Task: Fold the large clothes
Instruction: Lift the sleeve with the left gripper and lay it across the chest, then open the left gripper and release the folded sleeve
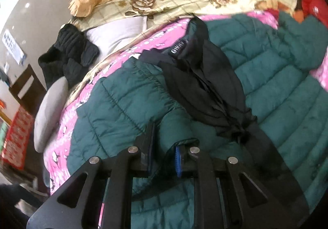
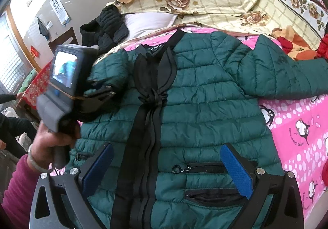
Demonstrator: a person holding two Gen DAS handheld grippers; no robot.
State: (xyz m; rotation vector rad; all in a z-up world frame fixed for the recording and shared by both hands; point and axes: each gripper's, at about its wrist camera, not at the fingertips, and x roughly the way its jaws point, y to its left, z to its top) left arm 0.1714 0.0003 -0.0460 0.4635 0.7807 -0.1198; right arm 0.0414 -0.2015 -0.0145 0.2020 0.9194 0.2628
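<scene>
Lying front-up on pink penguin sheet [image 2: 297, 118] of bed, green quilted jacket [image 2: 205, 89] had collar toward pillows, black trim [image 2: 147, 105] down middle. Left gripper [image 1: 164, 147] was clamped on jacket's sleeve cuff, folded over jacket's chest. Right gripper [image 2: 167, 165] hovered over hem near bed's front edge, jaws wide apart, nothing between. Black garment [image 2: 106, 25] lay near far-left corner.

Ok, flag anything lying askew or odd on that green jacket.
The jacket lies flat, front up, but unevenly: one sleeve stretches out over the pink sheet, while the other sleeve is folded onto the body, pinched in the left gripper. No damage shows.
</scene>
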